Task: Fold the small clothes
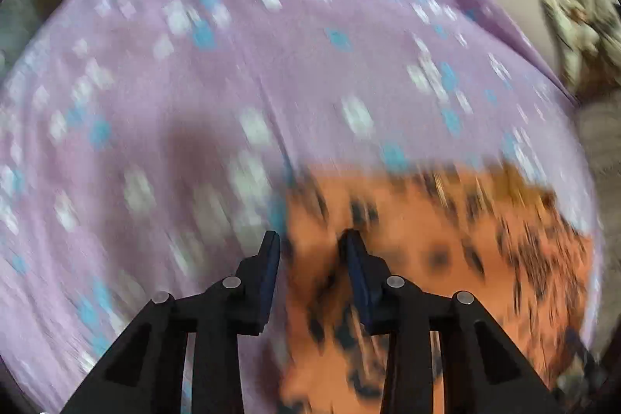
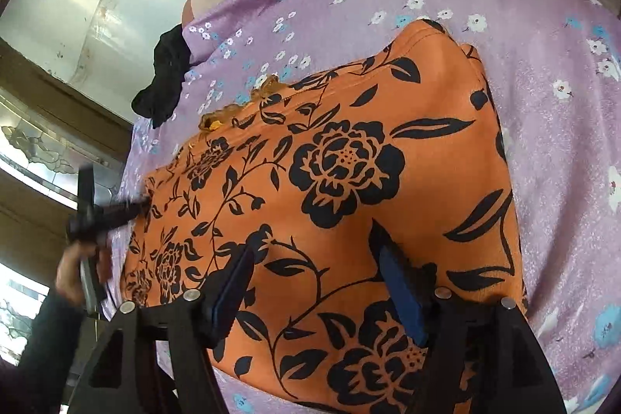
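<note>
While over orange garment (image 2: 349,181), right gripper (image 2: 314,255) agape, empty.

left wrist view: heavy motion blur smears the purple floral sheet (image 1: 233,72); only the gripper fingers (image 1: 269,258) stay sharp. right wrist view: sharp, evenly daylit, with glare on the window (image 2: 58,150) left of the sheet. fisheye bending and dark vignette at edges.
</note>
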Demonstrator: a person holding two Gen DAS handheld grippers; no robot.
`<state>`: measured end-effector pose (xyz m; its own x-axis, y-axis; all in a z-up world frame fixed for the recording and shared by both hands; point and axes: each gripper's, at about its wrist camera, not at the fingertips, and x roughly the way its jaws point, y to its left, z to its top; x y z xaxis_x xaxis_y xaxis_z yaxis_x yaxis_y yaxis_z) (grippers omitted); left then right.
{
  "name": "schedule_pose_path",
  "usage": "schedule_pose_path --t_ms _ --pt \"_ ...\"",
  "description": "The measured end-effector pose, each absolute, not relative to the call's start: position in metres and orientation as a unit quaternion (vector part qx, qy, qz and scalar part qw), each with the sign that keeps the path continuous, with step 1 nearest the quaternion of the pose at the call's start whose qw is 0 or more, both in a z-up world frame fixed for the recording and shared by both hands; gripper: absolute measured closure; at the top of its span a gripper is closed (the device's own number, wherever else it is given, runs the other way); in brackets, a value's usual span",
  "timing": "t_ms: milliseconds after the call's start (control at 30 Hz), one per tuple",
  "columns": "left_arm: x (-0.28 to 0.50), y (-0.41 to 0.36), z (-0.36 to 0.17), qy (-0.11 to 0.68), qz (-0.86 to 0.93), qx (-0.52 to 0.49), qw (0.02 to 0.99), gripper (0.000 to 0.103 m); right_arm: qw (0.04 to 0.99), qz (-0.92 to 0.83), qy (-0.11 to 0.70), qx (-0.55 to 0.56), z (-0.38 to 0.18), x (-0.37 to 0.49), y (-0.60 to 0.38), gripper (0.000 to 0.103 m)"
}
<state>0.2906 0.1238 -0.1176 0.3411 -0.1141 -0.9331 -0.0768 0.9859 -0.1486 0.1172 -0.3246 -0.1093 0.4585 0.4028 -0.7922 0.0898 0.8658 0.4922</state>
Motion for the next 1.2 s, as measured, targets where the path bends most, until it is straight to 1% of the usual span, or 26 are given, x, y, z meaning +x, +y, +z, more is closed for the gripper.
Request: schedule_pose_path --t_ms 100,167,267,300,333,367,400,433,467,533,567,600,633,667,700,733,767,833,900,933,967,1067,1200 --pt "0.302 0.132 -0.107 0.566 0.006 -0.096 0.819 0.067 0.821 0.096 0.509 0.240 -0.112 0.115 -0.323 0.032" --pt "0.295 0.134 -0.105 0.564 0.010 -0.082 0.822 0.067 0.821 0.099 0.510 0.239 -0.112 0.110 -0.326 0.032" --pt "0.262 0.133 -0.088 0.532 0.002 -0.053 0.845 0.066 0.814 0.097 0.514 0.252 -0.112 0.112 -0.331 0.032" --pt "0.245 0.129 -0.078 0.516 -0.007 -0.052 0.855 0.065 0.810 0.090 0.520 0.255 -0.106 0.116 -0.332 0.032" --pt "0.229 0.125 -0.070 0.506 -0.017 -0.047 0.861 0.059 0.809 0.084 0.521 0.260 -0.097 0.113 -0.337 0.032" --pt "0.210 0.119 -0.063 0.492 -0.032 -0.042 0.869 0.050 0.815 0.090 0.507 0.266 -0.086 0.114 -0.338 0.032" --pt "0.198 0.112 -0.060 0.479 -0.041 -0.039 0.876 0.043 0.823 0.103 0.487 0.274 -0.075 0.113 -0.338 0.032" --pt "0.180 0.105 -0.060 0.471 -0.045 -0.033 0.880 0.033 0.828 0.118 0.465 0.290 -0.067 0.113 -0.341 0.032" --pt "0.169 0.100 -0.064 0.474 -0.051 -0.026 0.879 0.032 0.826 0.126 0.453 0.310 -0.066 0.115 -0.345 0.028" --pt "0.149 0.092 -0.087 0.497 -0.059 -0.010 0.866 0.032 0.811 0.099 0.476 0.325 -0.086 0.124 -0.358 0.022" --pt "0.146 0.089 -0.102 0.517 -0.048 0.008 0.854 0.032 0.794 0.065 0.509 0.326 -0.108 0.130 -0.370 0.031" --pt "0.142 0.087 -0.116 0.540 -0.026 0.030 0.841 0.032 0.775 0.053 0.512 0.365 -0.121 0.129 -0.383 0.037" --pt "0.135 0.091 -0.115 0.531 -0.024 0.016 0.847 0.032 0.771 0.047 0.491 0.402 -0.118 0.123 -0.392 0.038" --pt "0.128 0.095 -0.109 0.521 -0.019 0.000 0.853 0.032 0.775 0.049 0.485 0.402 -0.106 0.121 -0.393 0.036" --pt "0.123 0.097 -0.103 0.515 -0.012 -0.011 0.857 0.032 0.790 0.049 0.479 0.380 -0.093 0.118 -0.389 0.034" --pt "0.118 0.097 -0.098 0.511 -0.012 -0.013 0.859 0.032 0.807 0.053 0.469 0.355 -0.080 0.115 -0.383 0.029" --pt "0.114 0.095 -0.096 0.505 -0.015 -0.011 0.863 0.032 0.815 0.069 0.462 0.343 -0.072 0.112 -0.378 0.028" --pt "0.111 0.088 -0.101 0.508 -0.017 0.009 0.861 0.031 0.808 0.098 0.473 0.337 -0.074 0.109 -0.369 0.026" --pt "0.112 0.084 -0.119 0.546 0.005 0.034 0.837 0.031 0.796 0.053 0.526 0.294 -0.101 0.106 -0.367 0.027" --pt "0.111 0.086 -0.118 0.548 0.008 0.027 0.836 0.030 0.792 0.039 0.533 0.295 -0.112 0.103 -0.370 0.033" --pt "0.109 0.089 -0.114 0.545 0.013 0.017 0.838 0.030 0.803 0.032 0.516 0.298 -0.105 0.098 -0.371 0.033" --pt "0.104 0.088 -0.099 0.534 0.018 0.016 0.845 0.030 0.829 0.015 0.496 0.257 -0.073 0.086 -0.354 0.031" --pt "0.098 0.080 -0.082 0.519 0.004 0.005 0.855 0.030 0.836 0.085 0.473 0.264 -0.052 0.061 -0.325 0.030"
